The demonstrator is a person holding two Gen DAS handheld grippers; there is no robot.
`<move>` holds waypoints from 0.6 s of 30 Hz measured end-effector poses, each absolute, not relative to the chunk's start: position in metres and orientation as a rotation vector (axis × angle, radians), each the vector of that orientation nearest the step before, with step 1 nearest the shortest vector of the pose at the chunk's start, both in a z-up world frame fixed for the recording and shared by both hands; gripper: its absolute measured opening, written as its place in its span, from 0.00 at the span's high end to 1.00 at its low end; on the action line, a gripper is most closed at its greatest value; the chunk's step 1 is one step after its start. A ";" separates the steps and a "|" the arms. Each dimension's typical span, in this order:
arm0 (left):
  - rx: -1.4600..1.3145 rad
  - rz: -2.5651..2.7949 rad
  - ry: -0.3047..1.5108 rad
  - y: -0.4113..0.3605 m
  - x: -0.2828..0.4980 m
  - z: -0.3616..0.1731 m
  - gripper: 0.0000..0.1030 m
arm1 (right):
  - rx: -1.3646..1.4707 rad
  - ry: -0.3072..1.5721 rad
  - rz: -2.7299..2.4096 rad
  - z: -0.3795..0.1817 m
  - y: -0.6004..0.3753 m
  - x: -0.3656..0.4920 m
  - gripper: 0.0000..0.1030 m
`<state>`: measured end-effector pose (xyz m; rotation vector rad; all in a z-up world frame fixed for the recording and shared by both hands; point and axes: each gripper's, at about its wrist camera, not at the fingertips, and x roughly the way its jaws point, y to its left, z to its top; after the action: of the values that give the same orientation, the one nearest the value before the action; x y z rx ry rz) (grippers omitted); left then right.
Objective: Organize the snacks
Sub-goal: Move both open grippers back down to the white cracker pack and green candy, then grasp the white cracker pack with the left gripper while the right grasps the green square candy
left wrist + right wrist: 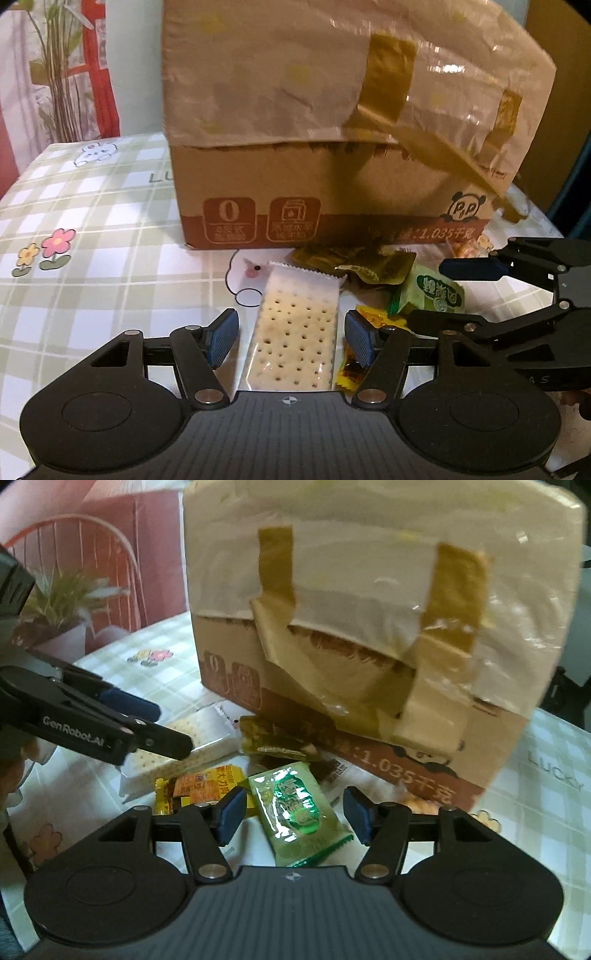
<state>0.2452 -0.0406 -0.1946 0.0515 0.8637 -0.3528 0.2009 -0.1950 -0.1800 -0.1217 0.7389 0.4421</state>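
Observation:
A clear pack of dotted crackers (295,295) lies on the checked tablecloth (92,221), lengthwise between the blue pads of my left gripper (291,339). The jaws stand open, with a gap on each side of the pack. A green foil snack packet (295,808) lies between the pads of my right gripper (295,818), which is also open and not pressing on it. An orange-yellow packet (199,786) and an olive-gold packet (273,734) lie beside them. My right gripper (450,293) also shows at the right edge of the left wrist view.
A taped cardboard box (314,184) stands just behind the snacks, with loose tape flaps hanging over its front. A potted plant (62,74) and red furniture stand beyond the table's far left edge. Bare tablecloth stretches to the left of the snacks.

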 end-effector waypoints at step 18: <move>0.032 -0.283 0.837 -0.019 0.223 -0.193 0.53 | 0.031 0.764 0.396 -0.189 -0.211 0.198 0.48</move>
<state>0.2233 -0.0190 -0.1935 0.0316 0.8366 -0.2830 0.1984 -0.2114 -0.1893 0.0308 0.7644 0.3963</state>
